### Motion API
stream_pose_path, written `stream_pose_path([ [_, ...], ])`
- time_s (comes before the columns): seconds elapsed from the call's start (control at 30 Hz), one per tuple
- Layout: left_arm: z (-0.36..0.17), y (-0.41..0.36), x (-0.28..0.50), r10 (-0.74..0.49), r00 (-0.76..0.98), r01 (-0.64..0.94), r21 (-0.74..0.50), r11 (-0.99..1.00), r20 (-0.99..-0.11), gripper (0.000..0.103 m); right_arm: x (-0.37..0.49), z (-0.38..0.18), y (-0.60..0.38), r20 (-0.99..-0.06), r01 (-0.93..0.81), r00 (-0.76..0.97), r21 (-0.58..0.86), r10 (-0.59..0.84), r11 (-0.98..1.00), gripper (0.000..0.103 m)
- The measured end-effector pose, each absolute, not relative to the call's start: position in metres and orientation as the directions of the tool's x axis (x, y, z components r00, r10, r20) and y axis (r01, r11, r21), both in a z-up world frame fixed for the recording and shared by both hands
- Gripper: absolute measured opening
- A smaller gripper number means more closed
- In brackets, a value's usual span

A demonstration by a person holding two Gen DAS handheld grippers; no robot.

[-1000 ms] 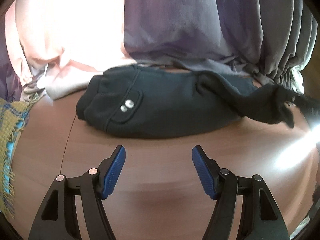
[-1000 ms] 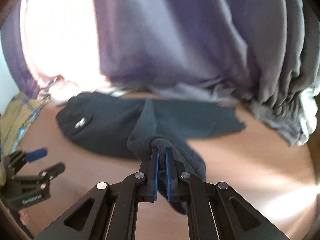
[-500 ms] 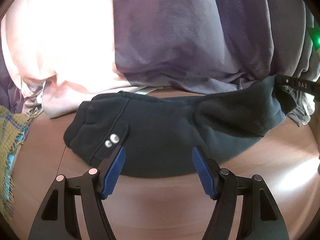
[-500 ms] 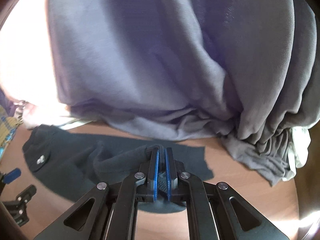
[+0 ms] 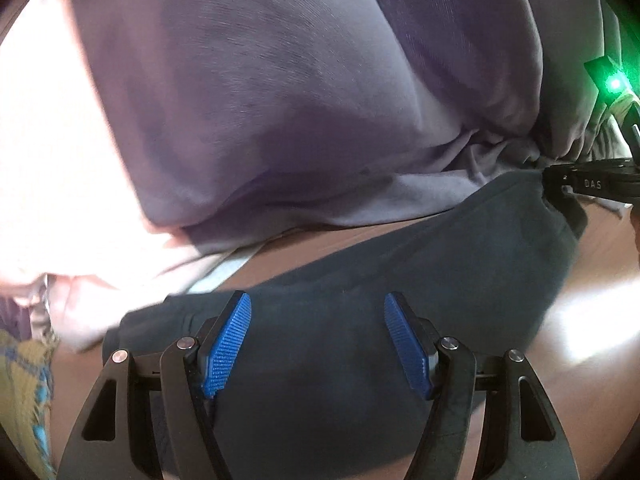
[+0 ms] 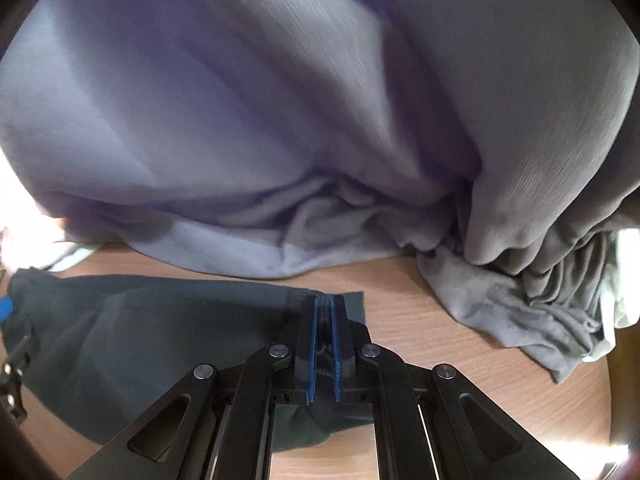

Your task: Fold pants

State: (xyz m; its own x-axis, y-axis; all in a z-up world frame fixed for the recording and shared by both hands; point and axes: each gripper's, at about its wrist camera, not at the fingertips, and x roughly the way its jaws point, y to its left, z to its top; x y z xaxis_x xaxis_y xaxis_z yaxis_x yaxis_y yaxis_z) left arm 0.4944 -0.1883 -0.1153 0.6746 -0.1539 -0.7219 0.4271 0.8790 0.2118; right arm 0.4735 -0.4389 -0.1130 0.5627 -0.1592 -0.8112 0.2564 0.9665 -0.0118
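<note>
The dark pants (image 5: 360,320) lie stretched across the brown wooden table (image 6: 460,344). My left gripper (image 5: 318,342) is open, its blue pads over the left part of the pants with the cloth between and under them. My right gripper (image 6: 325,336) is shut on the far right end of the pants (image 6: 160,328), low over the table. It also shows at the right edge of the left wrist view (image 5: 592,184), pulling the cloth taut.
A big pile of purple-grey cloth (image 6: 300,120) lies right behind the pants and spills onto the table at the right (image 6: 520,300). Pale pink cloth (image 5: 60,160) and a yellow-blue woven cloth (image 5: 24,392) lie at the left.
My right gripper has carried the pant end to the right and down to the table, spreading the pants out. My left gripper has moved forward over the pants' left part.
</note>
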Motion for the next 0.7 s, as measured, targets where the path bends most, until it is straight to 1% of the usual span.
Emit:
stream_pose_path([
  [0.13, -0.127, -0.196, 0.506, -0.192, 0.632, 0.491, 0.196, 0.849, -0.751, 0.069, 0.483, -0.131, -0.446, -0.832, 0.262, 0.530, -0.019, -0.161, 0.965, 0.007],
  [0.23, -0.134, -0.195, 0.520, -0.233, 0.578, 0.540, 0.153, 0.828, -0.782, 0.069, 0.490, -0.140, -0.448, -0.844, 0.268, 0.507, -0.036, -0.173, 0.963, 0.007],
  [0.3, -0.136, -0.193, 0.530, -0.237, 0.556, 0.545, 0.134, 0.828, -0.796, 0.068, 0.495, -0.147, -0.449, -0.855, 0.276, 0.486, -0.048, -0.182, 0.960, 0.007],
  [0.47, -0.135, -0.187, 0.549, -0.260, 0.508, 0.584, 0.106, 0.805, -0.821, 0.068, 0.501, -0.158, -0.441, -0.865, 0.281, 0.442, -0.118, -0.238, 0.952, 0.007],
  [0.53, -0.131, -0.184, 0.551, -0.291, 0.484, 0.615, 0.084, 0.784, -0.825, 0.068, 0.500, -0.154, -0.433, -0.846, 0.263, 0.457, -0.166, -0.275, 0.950, 0.011],
  [0.57, -0.130, -0.182, 0.553, -0.302, 0.474, 0.626, 0.076, 0.776, -0.827, 0.068, 0.498, -0.147, -0.427, -0.825, 0.257, 0.475, -0.203, -0.306, 0.945, 0.017],
  [0.6, -0.129, -0.180, 0.553, -0.320, 0.456, 0.649, 0.064, 0.758, -0.830, 0.068, 0.495, -0.141, -0.421, -0.806, 0.247, 0.496, -0.224, -0.322, 0.943, 0.027],
  [0.67, -0.128, -0.178, 0.555, -0.337, 0.422, 0.690, 0.057, 0.721, -0.841, 0.068, 0.490, -0.125, -0.406, -0.777, 0.203, 0.545, -0.244, -0.316, 0.948, 0.036],
  [0.7, -0.129, -0.177, 0.556, -0.344, 0.407, 0.708, 0.054, 0.704, -0.846, 0.068, 0.489, -0.118, -0.399, -0.769, 0.168, 0.567, -0.244, -0.296, 0.955, 0.036],
])
